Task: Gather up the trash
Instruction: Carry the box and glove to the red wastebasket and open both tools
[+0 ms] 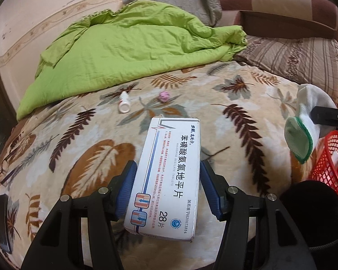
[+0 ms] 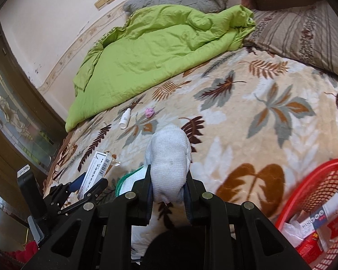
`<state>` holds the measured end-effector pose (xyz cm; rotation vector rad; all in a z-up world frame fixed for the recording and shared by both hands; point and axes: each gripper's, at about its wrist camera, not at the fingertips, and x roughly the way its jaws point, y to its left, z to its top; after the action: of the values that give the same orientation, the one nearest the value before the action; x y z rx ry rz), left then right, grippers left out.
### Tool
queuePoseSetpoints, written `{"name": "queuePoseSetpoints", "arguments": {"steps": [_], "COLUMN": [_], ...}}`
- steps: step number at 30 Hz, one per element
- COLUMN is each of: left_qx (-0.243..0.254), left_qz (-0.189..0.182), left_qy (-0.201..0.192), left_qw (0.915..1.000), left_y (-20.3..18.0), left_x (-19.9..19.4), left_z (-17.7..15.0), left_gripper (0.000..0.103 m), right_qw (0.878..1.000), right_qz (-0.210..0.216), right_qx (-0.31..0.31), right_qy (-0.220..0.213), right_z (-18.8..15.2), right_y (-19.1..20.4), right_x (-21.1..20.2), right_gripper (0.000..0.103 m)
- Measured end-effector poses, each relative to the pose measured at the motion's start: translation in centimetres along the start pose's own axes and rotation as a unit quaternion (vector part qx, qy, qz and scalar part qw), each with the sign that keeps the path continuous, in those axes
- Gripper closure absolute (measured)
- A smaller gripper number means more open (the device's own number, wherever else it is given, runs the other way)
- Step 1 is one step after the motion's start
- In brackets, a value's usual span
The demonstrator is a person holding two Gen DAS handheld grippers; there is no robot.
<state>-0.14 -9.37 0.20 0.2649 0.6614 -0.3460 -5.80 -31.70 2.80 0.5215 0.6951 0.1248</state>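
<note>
In the left wrist view, a dark flat object (image 1: 4,222) lies at the lower left edge of the leaf-patterned blanket (image 1: 214,94) that covers the bed; what it is cannot be told. Above it, the green quilt (image 1: 115,51) is bunched across the upper left of the frame, and just below its edge lie two pieces not yet collected: a small white bottle (image 1: 124,105) on its side and, to its right, a crumpled pink wad (image 1: 164,96). At centre the left tool (image 1: 167,168) is clamped on a white tablet box (image 1: 169,175), its blue pads pressing the box's long sides, the box lifted clear of the blanket as far as the view shows. At the right of the frame a white sock (image 1: 304,123) with a green cuff hangs in the air, and below it the red mesh basket (image 1: 331,164) sits at the lower right edge. The right wrist view shows the right tool (image 2: 169,180) pinched together on that sock, and the basket at its lower right already holds boxes and wrappers. The step in hand looks like carrying both loads to the basket. The next move calls for bringing each tool over the basket's rim and letting go there, then returning for the bottle and wad.
</note>
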Motion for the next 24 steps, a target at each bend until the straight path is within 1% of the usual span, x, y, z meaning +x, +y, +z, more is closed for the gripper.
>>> {"name": "queuePoseSetpoints", "arguments": {"steps": [5, 12, 24], "left_qx": [0.015, 0.039, 0.079], "left_qz": [-0.011, -0.028, -0.067], "left_qy": [-0.002, -0.016, -0.044], "left_qw": [0.9998, 0.9987, 0.9937], "left_y": [-1.7, -4.3, -9.2], "left_x": [-0.4, -1.3, -2.7], "left_z": [0.4, 1.6, 4.3], "left_gripper": [0.047, 0.047, 0.047], "right_qw": [1.000, 0.998, 0.994], "right_qz": [-0.011, -0.030, -0.057], "right_qx": [0.020, 0.047, 0.074], "right_qy": [-0.015, -0.034, -0.057], "right_z": [-0.2, -0.7, -1.4], "right_y": [-2.0, -4.6, -7.8], "right_x": [-1.9, -4.6, -8.4], "right_gripper": [0.079, 0.079, 0.078]}}
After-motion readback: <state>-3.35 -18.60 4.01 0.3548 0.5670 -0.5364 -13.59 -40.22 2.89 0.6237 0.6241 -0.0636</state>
